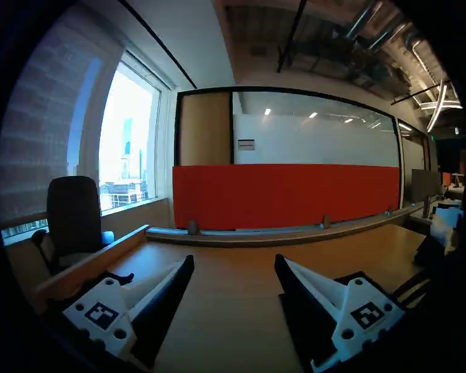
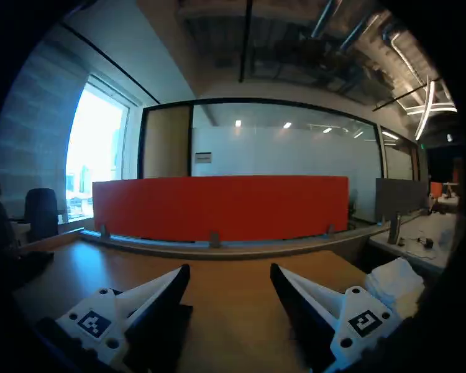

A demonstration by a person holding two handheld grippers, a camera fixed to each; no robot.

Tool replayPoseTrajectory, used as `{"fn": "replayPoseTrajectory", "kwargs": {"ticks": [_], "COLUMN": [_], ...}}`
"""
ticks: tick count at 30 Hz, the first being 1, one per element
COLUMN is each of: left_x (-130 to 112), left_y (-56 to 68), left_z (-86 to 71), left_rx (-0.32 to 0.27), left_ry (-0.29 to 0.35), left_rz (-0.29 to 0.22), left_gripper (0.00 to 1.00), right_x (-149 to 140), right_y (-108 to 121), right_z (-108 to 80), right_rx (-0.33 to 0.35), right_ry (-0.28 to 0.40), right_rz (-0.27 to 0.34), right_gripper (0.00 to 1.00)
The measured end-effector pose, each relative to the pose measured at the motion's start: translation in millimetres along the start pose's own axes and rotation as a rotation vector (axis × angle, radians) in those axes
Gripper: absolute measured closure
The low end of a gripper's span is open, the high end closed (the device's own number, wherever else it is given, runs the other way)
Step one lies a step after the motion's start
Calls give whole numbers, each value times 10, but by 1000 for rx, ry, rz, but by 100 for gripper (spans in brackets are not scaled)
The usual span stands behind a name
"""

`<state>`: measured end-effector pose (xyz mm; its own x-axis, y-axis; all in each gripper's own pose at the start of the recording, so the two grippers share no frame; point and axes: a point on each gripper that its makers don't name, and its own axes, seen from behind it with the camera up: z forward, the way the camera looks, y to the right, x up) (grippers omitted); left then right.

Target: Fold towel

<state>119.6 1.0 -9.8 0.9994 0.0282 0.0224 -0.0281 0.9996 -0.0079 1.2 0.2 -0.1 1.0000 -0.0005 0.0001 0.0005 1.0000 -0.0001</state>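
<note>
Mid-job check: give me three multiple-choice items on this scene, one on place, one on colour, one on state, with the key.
1. Where is the crumpled white cloth towel? A) between the tongs B) right of the right tongs C) on the floor
2. The flat desk divider panel is: A) blue B) red C) green
3. The left tongs are: A) open, empty B) shut on towel C) shut, empty
Key: B, it lies near the view's right edge, past the tongs; B, plainly red; A, the wooden desk shows in their gap.
</note>
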Motion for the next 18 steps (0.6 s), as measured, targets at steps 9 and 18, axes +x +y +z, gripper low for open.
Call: {"fn": "replayPoseTrajectory", "kwargs": {"ticks": [9,18], "left_x": [464,666], "left_y": [57,58], "left_z": [-83,-108], "left_rx": [-11,-23], "left_ry": [-29,-59], "left_rz": [6,18], "left_gripper": [4,4], "right_x": [422,685], "right_y": [6,1], "right_z": [-49,-35], "right_rx": [-1,-3], "right_ry": [-5,-10], "right_rz": [-18,-5], "right_gripper": [0,0]}}
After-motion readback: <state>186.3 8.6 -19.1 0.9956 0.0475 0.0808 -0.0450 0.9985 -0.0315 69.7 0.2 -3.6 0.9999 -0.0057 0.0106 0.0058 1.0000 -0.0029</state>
